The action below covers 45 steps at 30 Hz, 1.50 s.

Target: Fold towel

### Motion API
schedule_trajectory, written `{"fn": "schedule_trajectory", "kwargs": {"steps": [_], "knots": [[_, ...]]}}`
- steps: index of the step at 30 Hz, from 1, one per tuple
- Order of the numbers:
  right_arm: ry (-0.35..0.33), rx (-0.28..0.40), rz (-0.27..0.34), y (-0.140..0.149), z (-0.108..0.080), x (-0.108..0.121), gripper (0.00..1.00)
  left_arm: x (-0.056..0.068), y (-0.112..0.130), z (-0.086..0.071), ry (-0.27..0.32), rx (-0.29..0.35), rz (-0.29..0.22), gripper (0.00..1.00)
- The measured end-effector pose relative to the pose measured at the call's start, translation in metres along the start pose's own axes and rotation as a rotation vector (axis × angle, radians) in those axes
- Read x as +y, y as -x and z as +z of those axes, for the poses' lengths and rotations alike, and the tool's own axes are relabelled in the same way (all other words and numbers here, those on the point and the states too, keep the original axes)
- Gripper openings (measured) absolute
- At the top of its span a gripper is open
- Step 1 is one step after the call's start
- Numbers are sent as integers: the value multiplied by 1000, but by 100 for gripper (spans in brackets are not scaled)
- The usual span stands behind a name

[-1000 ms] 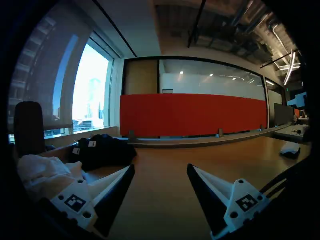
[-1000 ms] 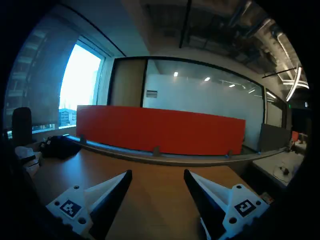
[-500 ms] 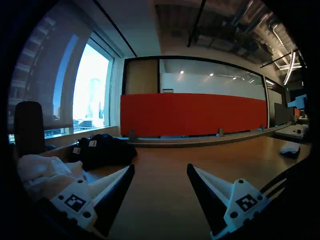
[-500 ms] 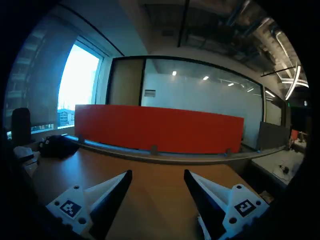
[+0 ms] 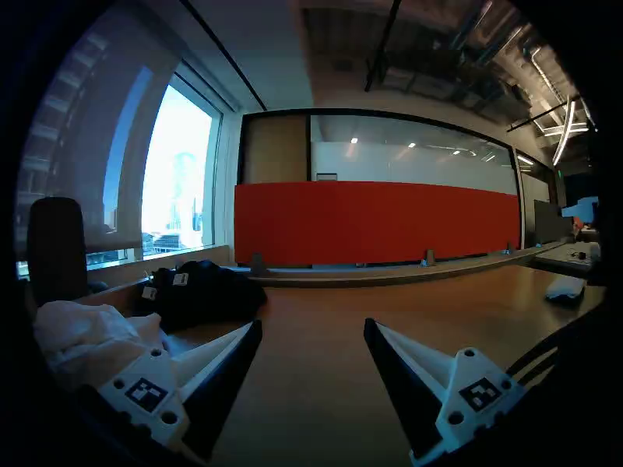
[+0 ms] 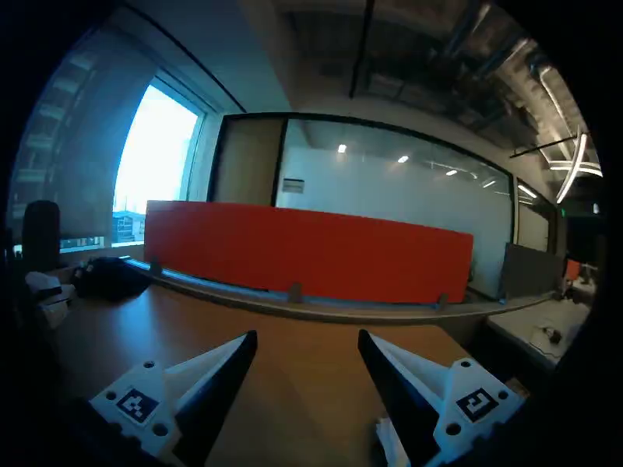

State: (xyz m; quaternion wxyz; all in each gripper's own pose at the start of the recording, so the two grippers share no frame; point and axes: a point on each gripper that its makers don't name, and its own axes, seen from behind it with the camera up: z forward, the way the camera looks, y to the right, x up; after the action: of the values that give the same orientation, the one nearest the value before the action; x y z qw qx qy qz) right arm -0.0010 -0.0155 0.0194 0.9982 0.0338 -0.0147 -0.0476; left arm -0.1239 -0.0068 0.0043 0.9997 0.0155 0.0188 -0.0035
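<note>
Tabletop: a warm brown wooden tabletop (image 5: 327,373) runs forward under both grippers to a low rail along its far edge.
Partition: a long red partition (image 5: 374,222) stands upright behind that rail, across the width of the tabletop.
Room: an open office, with a glass wall (image 5: 405,159) above the partition, a bright window (image 5: 175,187) on the left, and exposed ducts and a curved light strip (image 6: 576,167) overhead.
Neighbouring desk: a pale desk (image 6: 537,323) lies to the right, past the end of the rail.
Towel: a crumpled white towel (image 5: 78,342) lies heaped at the left edge of the tabletop, just beside the left finger in the left gripper view.
Dark bundle: a black cloth heap (image 5: 202,292) sits behind the towel, near the rail.
Chair: a dark chair back (image 5: 54,245) rises behind the towel, by the window.
Small white item: something pale (image 5: 564,288) rests far right on the tabletop; I cannot tell what it is.
Left gripper (image 5: 311,322): jaws apart over bare wood, nothing between them.
Right gripper (image 6: 307,333): jaws apart, also over bare wood.
White scrap (image 6: 385,442): a pale edge shows beside the base of the right gripper's right-hand finger; I cannot tell what it is.
Change, left gripper view: practically the same as half a second ago.
Change, right gripper view: the dark bundle has slid slightly towards the left edge, and more of the white scrap shows.
</note>
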Motion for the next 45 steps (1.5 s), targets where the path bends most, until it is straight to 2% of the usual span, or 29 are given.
{"fn": "schedule_trajectory", "kwargs": {"steps": [11, 18, 31, 38, 45], "knots": [[16, 22, 57, 37, -3, 1, 100, 0, 0, 0, 0, 0, 0, 97], [18, 30, 51, 60, -9, 0, 100, 1, 0, 0, 0, 0, 0, 97], [49, 21, 85, 96, -10, 7, 100, 1, 0, 0, 0, 0, 0, 97], [57, 17, 86, 110, -8, 7, 100, 1, 0, 0, 0, 0, 0, 97], [60, 10, 109, 110, -6, 11, 100, 1, 0, 0, 0, 0, 0, 97]]}}
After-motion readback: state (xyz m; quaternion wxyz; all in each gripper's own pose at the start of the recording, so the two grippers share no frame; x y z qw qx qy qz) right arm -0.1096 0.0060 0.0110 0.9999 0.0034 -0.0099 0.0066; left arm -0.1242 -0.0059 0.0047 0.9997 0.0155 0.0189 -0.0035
